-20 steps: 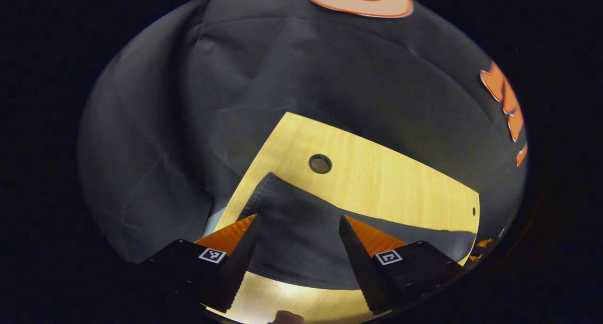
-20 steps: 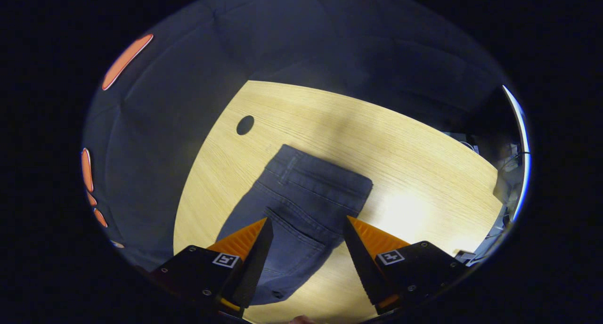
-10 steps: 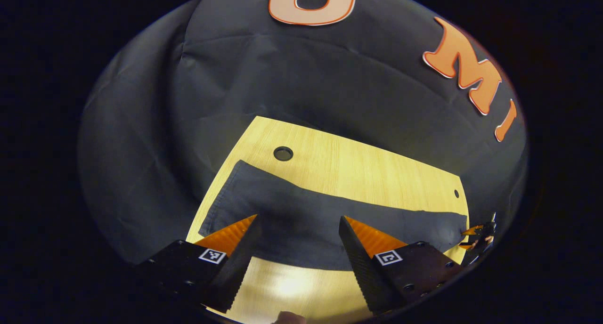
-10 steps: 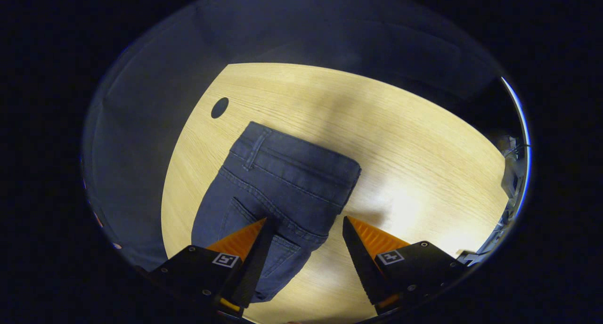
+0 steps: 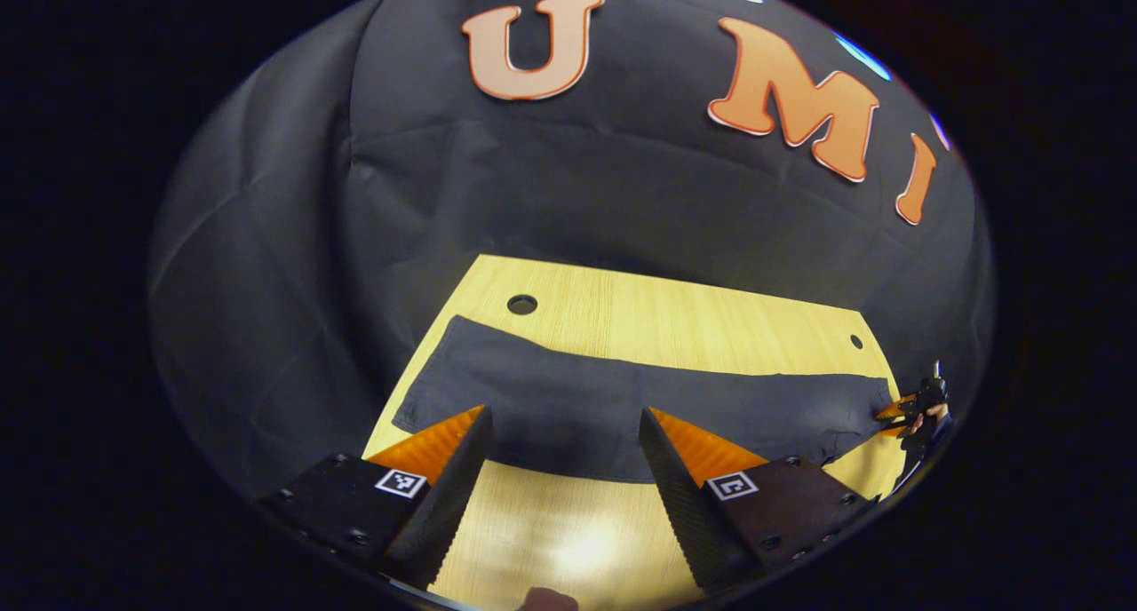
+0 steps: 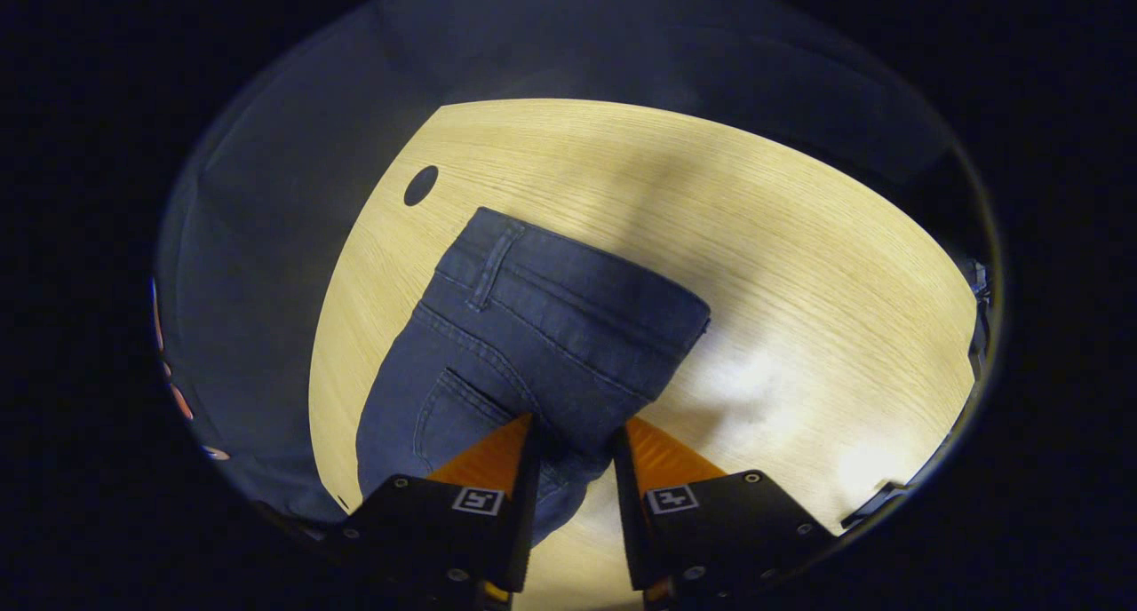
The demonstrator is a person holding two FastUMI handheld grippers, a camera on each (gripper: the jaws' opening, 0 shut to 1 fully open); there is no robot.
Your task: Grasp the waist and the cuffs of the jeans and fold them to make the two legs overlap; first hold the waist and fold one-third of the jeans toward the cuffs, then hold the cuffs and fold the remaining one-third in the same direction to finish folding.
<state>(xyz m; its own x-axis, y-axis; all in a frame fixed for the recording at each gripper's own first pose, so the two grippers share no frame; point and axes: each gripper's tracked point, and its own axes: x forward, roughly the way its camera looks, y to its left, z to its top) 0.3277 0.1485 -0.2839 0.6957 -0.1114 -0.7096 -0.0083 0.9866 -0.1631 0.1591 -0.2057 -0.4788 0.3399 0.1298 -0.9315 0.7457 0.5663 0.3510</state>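
Observation:
Dark blue jeans [image 5: 577,393] lie flat across the wooden table [image 5: 675,318], the legs stacked into one long strip. The cuff end [image 5: 426,384] points left. My left gripper [image 5: 561,413] hovers open over the strip's near edge, toward the cuff side. In the right gripper view the waistband [image 6: 577,282] and a back pocket [image 6: 444,416] face up. My right gripper [image 6: 575,424] sits low over the seat's near edge, jaws half narrowed with a gap still between them and flat denim in it. That gripper [image 5: 906,411] also appears far right in the left gripper view.
A round cable hole [image 5: 521,305] pierces the table behind the cuffs and shows beside the waist as hole [image 6: 420,186]. A smaller hole [image 5: 855,341] sits near the far right corner. Black cloth walls close in behind the table edges. A fingertip [image 5: 546,600] peeks in below.
The right gripper's jaws have narrowed from wide open and it moved closer to the seat of the jeans. The left gripper pulled back and tilted up, bringing the whole strip into view.

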